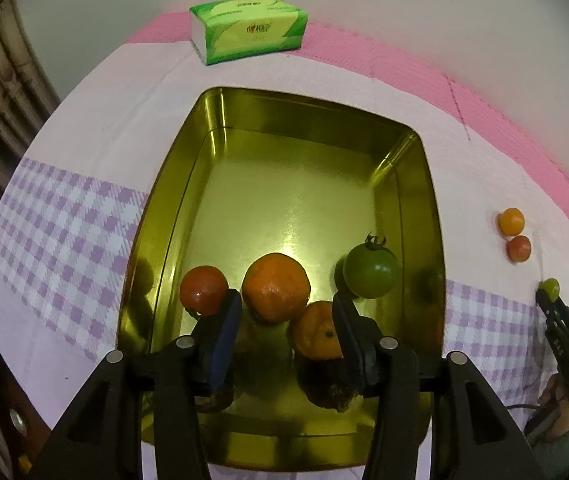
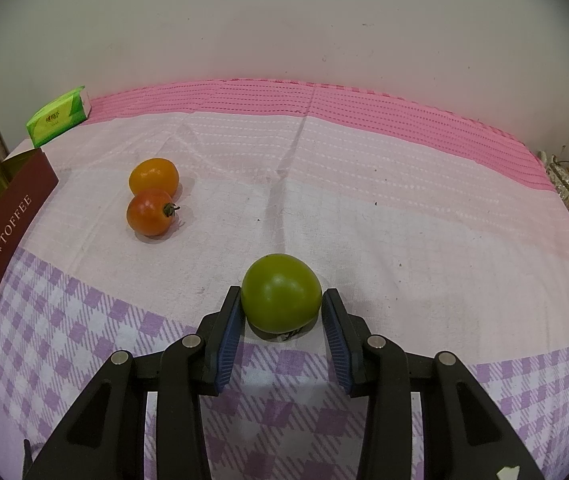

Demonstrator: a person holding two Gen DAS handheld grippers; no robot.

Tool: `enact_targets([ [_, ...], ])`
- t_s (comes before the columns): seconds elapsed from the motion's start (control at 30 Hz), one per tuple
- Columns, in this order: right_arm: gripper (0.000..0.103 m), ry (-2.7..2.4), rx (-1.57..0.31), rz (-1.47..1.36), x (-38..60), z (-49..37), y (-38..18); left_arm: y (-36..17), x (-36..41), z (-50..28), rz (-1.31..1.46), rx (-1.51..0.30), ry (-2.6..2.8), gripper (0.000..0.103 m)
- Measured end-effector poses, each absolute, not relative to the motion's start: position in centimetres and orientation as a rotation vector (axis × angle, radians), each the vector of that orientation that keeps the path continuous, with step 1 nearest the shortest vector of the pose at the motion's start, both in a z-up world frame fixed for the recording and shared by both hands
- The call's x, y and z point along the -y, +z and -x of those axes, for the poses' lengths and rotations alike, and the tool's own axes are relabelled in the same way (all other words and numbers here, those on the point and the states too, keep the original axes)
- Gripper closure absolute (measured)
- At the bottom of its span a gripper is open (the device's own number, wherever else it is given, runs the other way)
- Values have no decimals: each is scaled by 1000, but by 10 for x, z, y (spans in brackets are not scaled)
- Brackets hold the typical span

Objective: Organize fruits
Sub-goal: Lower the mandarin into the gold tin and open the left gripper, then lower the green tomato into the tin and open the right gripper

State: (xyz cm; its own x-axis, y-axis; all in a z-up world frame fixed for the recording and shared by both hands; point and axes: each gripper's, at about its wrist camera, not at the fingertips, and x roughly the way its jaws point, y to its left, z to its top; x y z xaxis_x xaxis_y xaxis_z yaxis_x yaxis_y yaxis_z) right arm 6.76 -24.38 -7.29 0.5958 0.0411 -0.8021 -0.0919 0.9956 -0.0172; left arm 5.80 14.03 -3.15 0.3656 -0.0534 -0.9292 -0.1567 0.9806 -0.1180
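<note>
Left tongs point(image 1: 286, 304) hang open over my gold tin point(image 1: 164, 216), holding nothing, four fruits beneath. Right tongs point(image 2: 282, 304) straddle a green tomato point(image 2: 281, 292) on the counter point(image 2: 424, 232), not yet clamped; squeezing off-centre could squirt it away.

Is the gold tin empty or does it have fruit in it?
Not empty. The gold tin holds a red tomato, two oranges and a green tomato.
</note>
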Motion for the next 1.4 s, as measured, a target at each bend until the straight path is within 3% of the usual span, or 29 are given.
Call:
enact_targets([
  [0.5,68,82,-930,47,246,-66,-73,2,-148,-17,103,-1044,18,54],
  [0.9,70,70,-953,51,239,-72,-67,-3,-157,1,69,-1073,94,54],
  [1.03,70,113,-936,41,225,-71,-49,3,-160,9,58,-1042,114,42],
  [1.4,70,513,-898,58,89,-60,13,17,-196,25,158,-974,219,31],
])
